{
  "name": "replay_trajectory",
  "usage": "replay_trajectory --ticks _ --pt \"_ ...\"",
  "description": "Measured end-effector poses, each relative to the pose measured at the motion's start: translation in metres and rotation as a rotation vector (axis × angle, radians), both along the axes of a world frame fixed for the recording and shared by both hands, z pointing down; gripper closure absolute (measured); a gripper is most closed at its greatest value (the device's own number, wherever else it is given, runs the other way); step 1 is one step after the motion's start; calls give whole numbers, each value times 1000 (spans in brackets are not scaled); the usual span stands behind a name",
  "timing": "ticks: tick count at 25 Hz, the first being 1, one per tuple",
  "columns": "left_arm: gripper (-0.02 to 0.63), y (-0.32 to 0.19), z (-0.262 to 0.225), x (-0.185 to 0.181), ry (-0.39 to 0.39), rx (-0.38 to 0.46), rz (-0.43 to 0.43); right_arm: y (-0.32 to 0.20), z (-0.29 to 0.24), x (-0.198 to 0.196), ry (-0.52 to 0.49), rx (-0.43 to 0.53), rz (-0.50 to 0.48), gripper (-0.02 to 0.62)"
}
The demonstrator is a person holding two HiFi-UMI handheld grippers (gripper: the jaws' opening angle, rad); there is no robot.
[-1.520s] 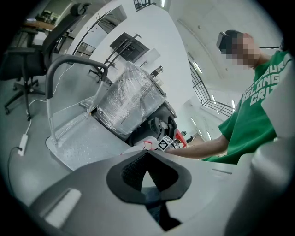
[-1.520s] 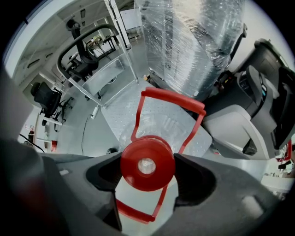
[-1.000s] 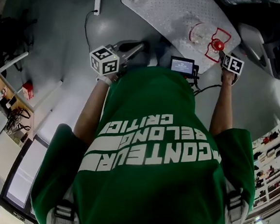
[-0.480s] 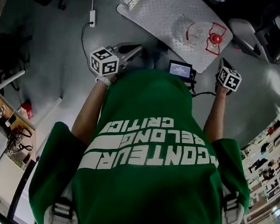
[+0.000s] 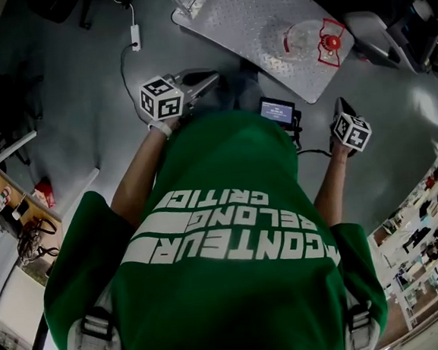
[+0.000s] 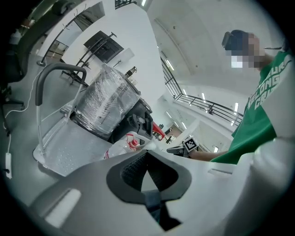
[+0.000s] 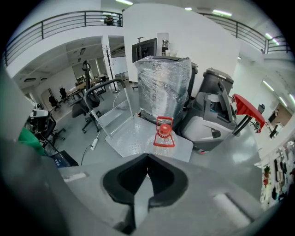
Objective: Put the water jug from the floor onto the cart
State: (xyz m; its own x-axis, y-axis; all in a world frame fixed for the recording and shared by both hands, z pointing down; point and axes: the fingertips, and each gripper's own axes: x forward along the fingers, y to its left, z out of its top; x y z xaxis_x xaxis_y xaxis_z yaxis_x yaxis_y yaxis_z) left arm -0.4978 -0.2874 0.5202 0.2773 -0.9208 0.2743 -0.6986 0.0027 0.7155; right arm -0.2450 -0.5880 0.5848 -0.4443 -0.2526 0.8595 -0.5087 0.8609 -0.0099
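Clear jug (image 5: 302, 37) with a red cap sits on the cart (image 5: 239, 16); left gripper (image 6: 146, 153) and right gripper (image 7: 147, 156) are both closed, empty.

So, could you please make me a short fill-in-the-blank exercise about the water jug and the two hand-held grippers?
1. The water jug rests on the ____, not on the floor.
2. The jug's cap is ____ in colour.
3. The jaws of the right hand-held gripper are ____, with no object between them.
4. The left hand-held gripper, its jaws also together, holds ____.

Missing words: cart; red; shut; nothing.
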Motion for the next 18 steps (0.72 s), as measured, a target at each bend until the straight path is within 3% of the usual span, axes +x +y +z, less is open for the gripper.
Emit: replay_trajectory --ticks 10,18 --pt "597 -4 8 26 14 14 107 42 -10 59 42 4 37 601" --pt "597 -32 4 39 10 43 171 43 -31 91 21 43 86 601"
